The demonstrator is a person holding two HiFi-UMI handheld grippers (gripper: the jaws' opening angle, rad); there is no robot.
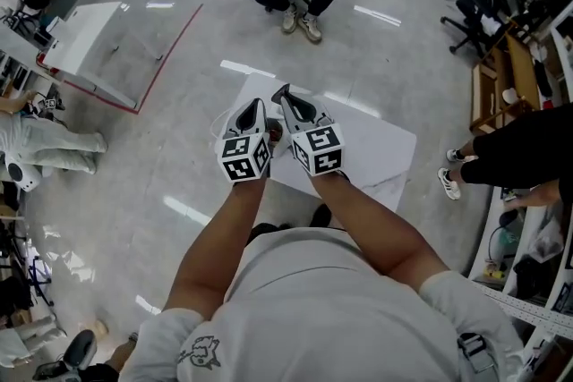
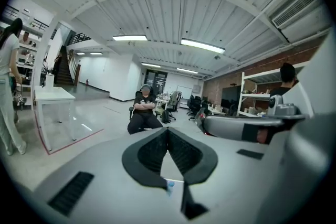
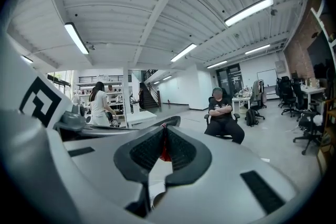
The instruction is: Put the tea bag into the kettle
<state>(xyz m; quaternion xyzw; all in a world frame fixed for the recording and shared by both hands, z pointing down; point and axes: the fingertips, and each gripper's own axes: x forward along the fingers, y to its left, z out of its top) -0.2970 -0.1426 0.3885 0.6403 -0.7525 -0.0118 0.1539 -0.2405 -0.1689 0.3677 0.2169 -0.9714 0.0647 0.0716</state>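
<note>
From the head view, both grippers are hovering close together over the white table [image 1: 376,148], the left gripper [image 1: 258,106] just beside the right gripper [image 1: 283,96]. Between them something small, dark and reddish is sitting on the table, likely the kettle [image 1: 275,132]. It is mostly hidden, so I cannot tell whether its lid is off or what is inside.

In the left gripper view, the left gripper [image 2: 168,132] is pointing out across the room with its jaws meeting at the tips, and nothing is showing between them.

In the right gripper view, the right gripper [image 3: 165,130] is pinching a thin red scrap between its closed jaws, and I am reading that as the tea bag [image 3: 164,150]. It is looking light, soft and floppy, and easy to tear. A gentle pinch at its top edge or tag seems the place to hold it, letting it dangle into the kettle's mouth.
</note>
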